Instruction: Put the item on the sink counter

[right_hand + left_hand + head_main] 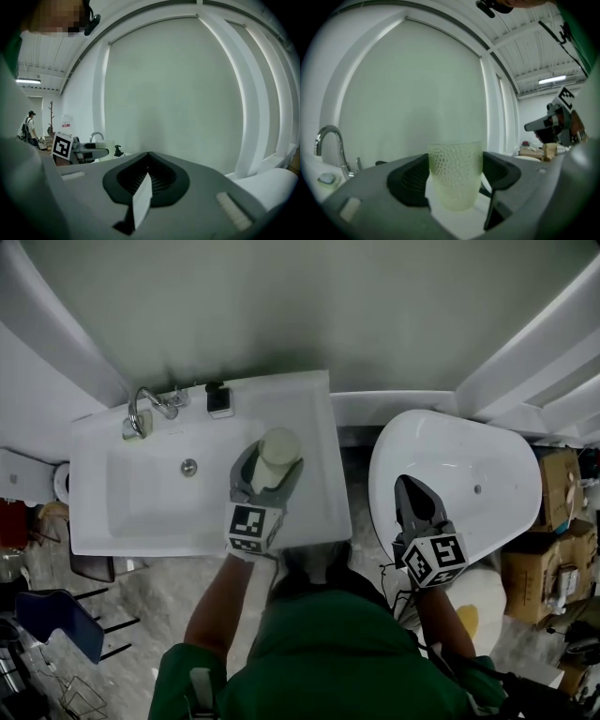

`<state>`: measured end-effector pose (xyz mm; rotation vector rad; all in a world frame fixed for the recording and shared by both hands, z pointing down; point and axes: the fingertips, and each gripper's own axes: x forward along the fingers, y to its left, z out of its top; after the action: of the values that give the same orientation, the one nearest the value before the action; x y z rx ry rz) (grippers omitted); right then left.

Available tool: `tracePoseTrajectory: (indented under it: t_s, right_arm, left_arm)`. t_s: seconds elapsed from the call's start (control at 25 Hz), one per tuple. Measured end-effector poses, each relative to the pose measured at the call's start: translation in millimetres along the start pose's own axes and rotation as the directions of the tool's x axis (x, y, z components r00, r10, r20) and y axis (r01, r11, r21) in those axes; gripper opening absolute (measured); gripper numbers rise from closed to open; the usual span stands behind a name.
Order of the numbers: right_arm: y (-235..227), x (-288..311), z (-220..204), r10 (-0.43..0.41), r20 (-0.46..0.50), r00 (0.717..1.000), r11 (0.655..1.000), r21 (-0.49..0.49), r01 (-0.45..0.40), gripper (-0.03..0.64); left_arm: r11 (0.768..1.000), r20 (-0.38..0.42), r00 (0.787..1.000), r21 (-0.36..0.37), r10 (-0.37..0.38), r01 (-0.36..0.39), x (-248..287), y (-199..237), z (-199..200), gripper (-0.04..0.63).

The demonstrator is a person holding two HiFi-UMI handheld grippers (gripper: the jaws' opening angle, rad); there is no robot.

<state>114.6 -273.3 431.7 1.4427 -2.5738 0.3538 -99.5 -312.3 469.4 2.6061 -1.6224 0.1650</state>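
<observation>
A pale green cup (pixel 278 454) with a dimpled wall stands upright over the right side of the white sink counter (pixel 319 427), beside the basin. My left gripper (pixel 272 461) is shut on it, one pad on each side. In the left gripper view the cup (pixel 454 173) fills the gap between the dark pads (pixel 410 180), with white counter under it; whether its base touches I cannot tell. My right gripper (pixel 406 486) hangs shut and empty over a white tub, its jaws (pixel 147 157) pressed together.
A chrome faucet (pixel 143 411) and a small black-topped dispenser (pixel 218 399) stand at the back of the sink; the drain (pixel 189 466) is in the basin. A white oval tub (pixel 478 465) lies to the right, cardboard boxes (pixel 553 521) beyond it. A blue chair (pixel 58 620) is at lower left.
</observation>
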Motion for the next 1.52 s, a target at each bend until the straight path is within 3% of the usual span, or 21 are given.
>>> tracePoseTrajectory:
  t_s: [0.28,0.68,1.08,1.28,1.4,1.52]
  right_arm:
    - [-39.3,26.1,-8.9,0.017,-0.039,0.999,1.0,0.009,-0.017,-0.002]
    - [-94.3,44.8,-46.3,-0.054,-0.146,0.988,0.997,0.047,0.061,-0.002]
    - [-97.6,54.5,-65.2,-0.067,-0.185,0.981,0.994,0.075,0.082,-0.002]
    - [-94.0,62.4,-66.6,-0.052,-0.186,0.981,0.995,0.077,0.067,-0.002]
    - [-90.1,69.6,-64.7,-0.033,-0.173,0.984,0.996,0.071,0.046,-0.002]
    - [-84.9,75.6,-60.5,-0.011,-0.164,0.986,0.997,0.071,0.023,-0.002]
  left_arm:
    - [0.999,-0.063,0.998,0.019,0.029,-0.027,72.4,19.3,-32.2,0.348]
    - [1.0,-0.162,0.987,0.029,0.001,0.004,164.9,42.2,-99.4,0.35]
    - [0.998,-0.223,0.973,0.019,-0.055,0.06,203.7,46.5,-153.8,0.35]
    - [0.999,-0.216,0.975,-0.008,-0.048,0.047,203.0,51.4,-159.7,0.352]
    - [0.998,-0.247,0.968,0.024,-0.053,0.061,199.5,47.5,-162.5,0.354]
    - [0.998,-0.279,0.959,0.01,-0.053,0.058,195.3,45.6,-165.4,0.354]
